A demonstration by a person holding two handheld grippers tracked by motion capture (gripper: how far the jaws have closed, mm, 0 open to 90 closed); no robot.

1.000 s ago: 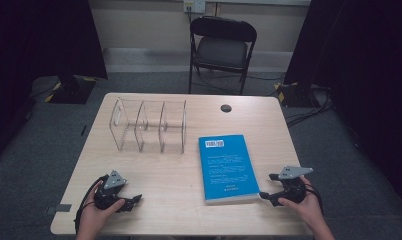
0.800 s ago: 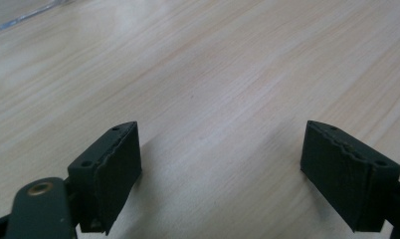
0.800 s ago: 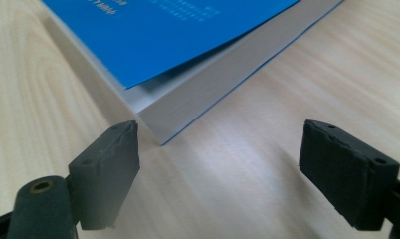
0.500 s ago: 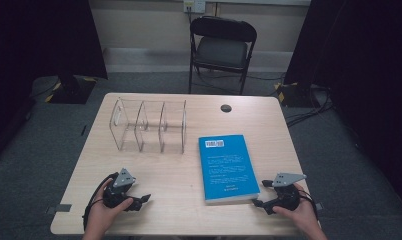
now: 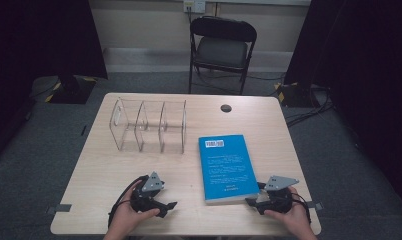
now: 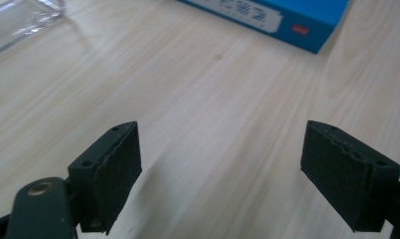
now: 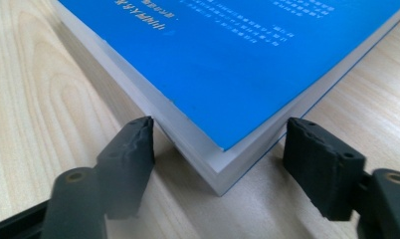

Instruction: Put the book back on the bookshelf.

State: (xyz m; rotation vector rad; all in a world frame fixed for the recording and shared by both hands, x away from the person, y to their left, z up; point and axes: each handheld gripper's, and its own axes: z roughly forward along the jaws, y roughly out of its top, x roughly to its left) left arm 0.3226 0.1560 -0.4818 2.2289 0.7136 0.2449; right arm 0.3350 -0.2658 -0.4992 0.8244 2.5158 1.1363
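A blue paperback book [image 5: 224, 167] lies flat on the wooden table [image 5: 104, 170], right of centre. My right gripper [image 5: 250, 203] lies low at the book's near right corner. In the right gripper view that corner of the book [image 7: 238, 55] pokes between the jaws of my right gripper [image 7: 218, 154]. They have just been closing, and the pads stand close beside the corner's two edges without clamping it. My left gripper [image 5: 168, 207] rests near the front edge, left of the book. Its jaws [image 6: 220, 169] are open over bare wood, with the book [image 6: 297, 20] farther ahead.
A clear acrylic divider rack [image 5: 149, 125] stands at the table's back left. A small black round disc [image 5: 226, 108] sits near the far edge. A black folding chair [image 5: 221, 47] stands behind the table. Bare wood lies between the rack and the grippers.
My left gripper has slid right along the front edge toward the book. My right gripper has moved left and nearer, up to the book's near right corner, and its jaws have narrowed.
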